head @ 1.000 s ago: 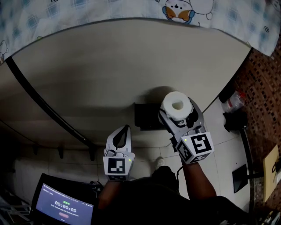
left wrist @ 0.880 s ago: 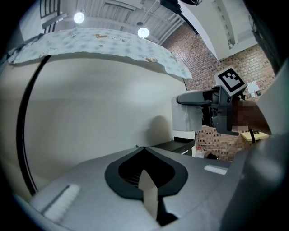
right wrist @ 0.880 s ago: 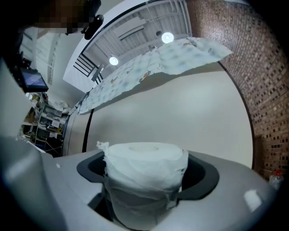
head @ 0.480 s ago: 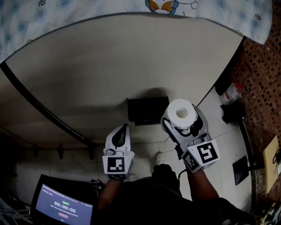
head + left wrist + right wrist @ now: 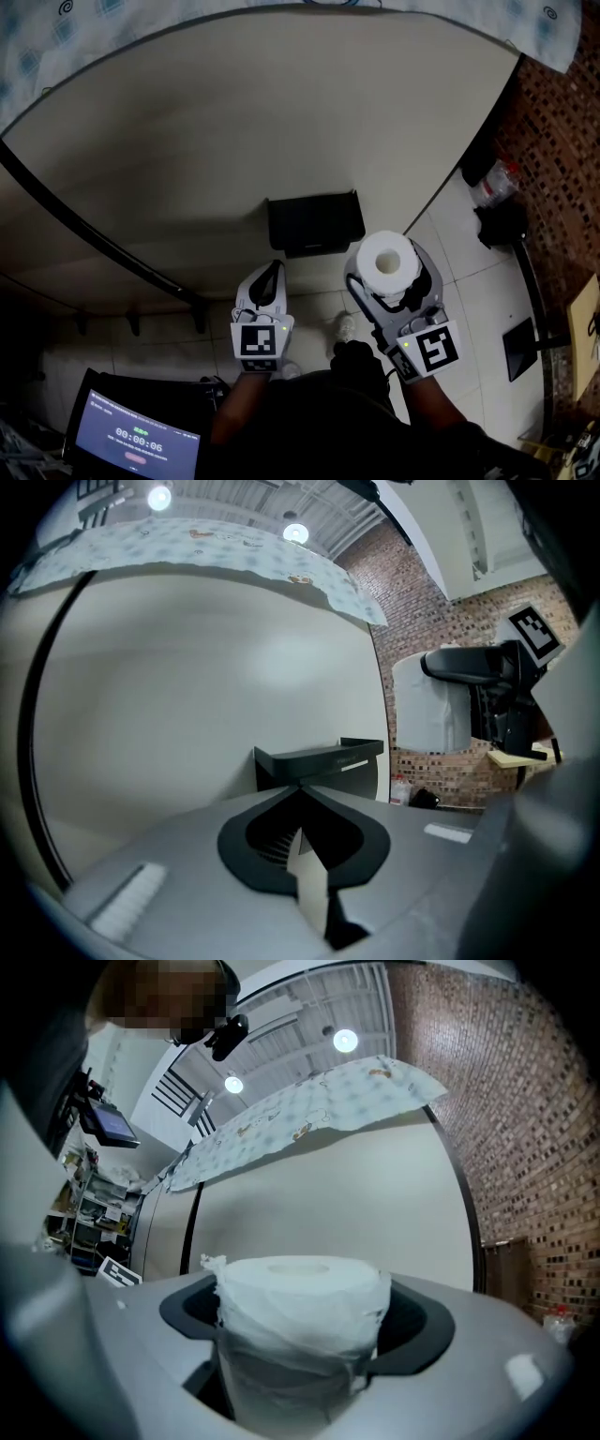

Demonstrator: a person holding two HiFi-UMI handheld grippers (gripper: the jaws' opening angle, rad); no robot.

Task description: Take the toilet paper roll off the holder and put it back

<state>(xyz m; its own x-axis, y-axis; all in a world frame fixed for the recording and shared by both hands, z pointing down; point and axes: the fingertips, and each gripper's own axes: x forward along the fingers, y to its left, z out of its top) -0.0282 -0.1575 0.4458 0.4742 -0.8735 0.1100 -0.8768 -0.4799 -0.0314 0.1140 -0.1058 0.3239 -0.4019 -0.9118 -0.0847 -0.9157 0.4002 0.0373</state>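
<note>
The white toilet paper roll (image 5: 386,259) stands upright between the jaws of my right gripper (image 5: 392,279), which is shut on it, off the holder and just to its lower right. The black holder (image 5: 314,222) is a shelf-like box on the pale wall, with nothing on it. In the right gripper view the roll (image 5: 300,1326) fills the gap between the jaws. My left gripper (image 5: 265,284) hangs below the holder's left end, jaws shut and holding nothing. The left gripper view shows the holder (image 5: 323,761) ahead, with the roll (image 5: 429,710) off to the right.
A black strip (image 5: 94,234) runs diagonally down the wall at left. A patterned cloth (image 5: 84,42) hangs over the top edge. A brick wall (image 5: 558,141), a bottle (image 5: 495,183) and dark objects stand at right on the tiled floor. A lit screen (image 5: 141,441) sits at lower left.
My right gripper has drawn the roll away from the holder, down and to the right in the head view. The holder now shows whole. The left gripper has sunk a little.
</note>
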